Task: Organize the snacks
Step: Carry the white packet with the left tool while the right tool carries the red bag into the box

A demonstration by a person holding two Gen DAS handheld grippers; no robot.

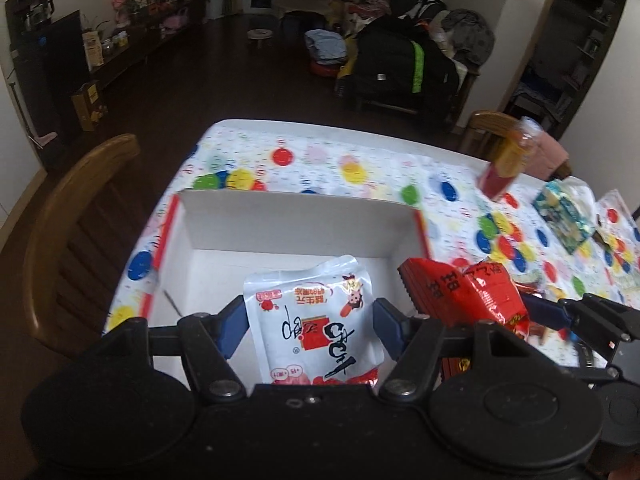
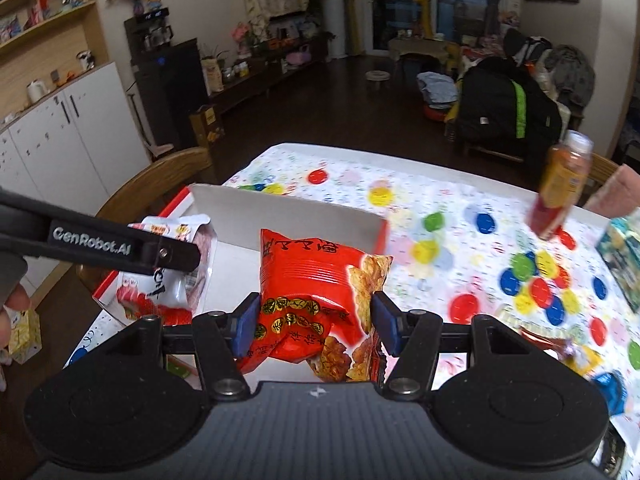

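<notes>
A white snack pouch [image 1: 312, 328] with red print hangs between the blue pads of my left gripper [image 1: 308, 320], which is shut on its sides, over the inside of an open white box [image 1: 296, 224] with red outer walls. My right gripper [image 2: 316, 316] is shut on a red crinkly snack bag [image 2: 308, 276], held just right of the box [image 2: 280, 216] near its right wall. The red bag [image 1: 472, 292] also shows in the left wrist view, beside the pouch. In the right wrist view the white pouch [image 2: 160, 280] sits under one black left finger [image 2: 120, 246].
The table wears a white cloth with coloured dots [image 2: 440, 208]. A bottle of orange-red drink [image 2: 560, 188] stands at the far right, with a teal packet [image 2: 620, 256] near it. Loose wrapped snacks [image 2: 560, 344] lie at the right front. A wooden chair [image 1: 72, 216] stands left of the table.
</notes>
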